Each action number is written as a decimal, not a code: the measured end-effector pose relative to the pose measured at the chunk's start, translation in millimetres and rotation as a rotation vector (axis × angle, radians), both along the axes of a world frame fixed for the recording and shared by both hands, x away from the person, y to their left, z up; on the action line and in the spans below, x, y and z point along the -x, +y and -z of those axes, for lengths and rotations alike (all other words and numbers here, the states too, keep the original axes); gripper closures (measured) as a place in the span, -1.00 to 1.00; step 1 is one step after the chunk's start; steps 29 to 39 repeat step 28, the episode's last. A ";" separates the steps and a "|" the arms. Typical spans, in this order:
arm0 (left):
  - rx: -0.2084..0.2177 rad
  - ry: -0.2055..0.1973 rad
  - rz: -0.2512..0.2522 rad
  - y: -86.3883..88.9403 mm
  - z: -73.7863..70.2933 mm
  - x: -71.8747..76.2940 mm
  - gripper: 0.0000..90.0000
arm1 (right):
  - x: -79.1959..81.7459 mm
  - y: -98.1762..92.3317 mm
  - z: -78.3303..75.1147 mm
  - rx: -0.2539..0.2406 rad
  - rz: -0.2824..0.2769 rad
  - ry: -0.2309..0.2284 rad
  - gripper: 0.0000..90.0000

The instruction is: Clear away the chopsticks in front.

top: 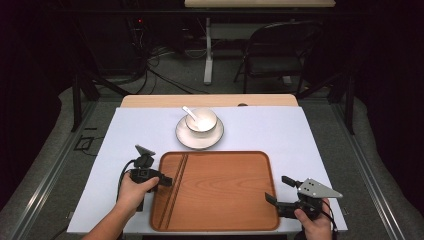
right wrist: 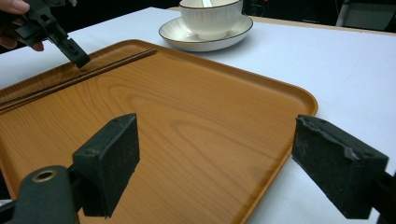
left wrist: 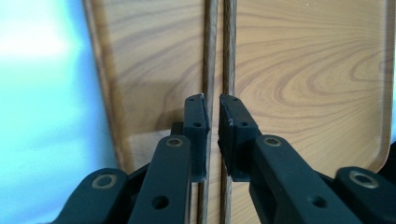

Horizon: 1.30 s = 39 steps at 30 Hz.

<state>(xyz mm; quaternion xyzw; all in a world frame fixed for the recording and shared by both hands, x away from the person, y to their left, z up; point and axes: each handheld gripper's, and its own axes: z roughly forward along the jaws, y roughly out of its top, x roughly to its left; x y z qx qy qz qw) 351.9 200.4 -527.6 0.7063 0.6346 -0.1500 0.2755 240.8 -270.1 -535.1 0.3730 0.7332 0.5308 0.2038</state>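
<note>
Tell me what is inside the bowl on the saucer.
A white spoon rests in the bowl, its handle leaning over the rim toward the back left. The spoon's lower end is hidden by the bowl's wall, and any contents cannot be made out.

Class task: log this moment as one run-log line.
left gripper: nearly shut above chopsticks | right gripper: open at tray edge | bowl: on saucer

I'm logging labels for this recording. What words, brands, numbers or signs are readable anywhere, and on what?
None can be read. The wooden tray, the chopsticks, the bowl, its saucer, the spoon, the white table cover and both grippers, left and right, carry no visible text. The dark background shows no legible sign.
</note>
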 end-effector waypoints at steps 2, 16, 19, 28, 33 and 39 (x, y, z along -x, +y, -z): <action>-0.004 -0.017 -0.005 3.1 -4.0 0.9 0.77 | -0.2 0.0 0.1 -0.001 -0.001 0.002 -0.67; -0.028 -0.204 -0.094 33.5 -19.5 18.2 0.23 | -0.4 0.0 0.1 0.000 0.001 0.005 -0.67; -0.006 -0.258 -0.132 42.8 -16.7 23.2 0.13 | -0.5 0.0 0.1 0.000 0.002 0.007 -0.67; 0.003 -0.351 -0.205 57.4 5.2 33.6 -0.05 | -0.5 -1.2 -0.4 0.005 0.015 0.010 -0.67; 0.003 -0.351 -0.205 57.4 5.2 33.6 -0.05 | -0.5 -1.2 -0.4 0.005 0.015 0.010 -0.67; 0.003 -0.351 -0.205 57.4 5.2 33.6 -0.05 | -0.5 -1.2 -0.4 0.005 0.015 0.010 -0.67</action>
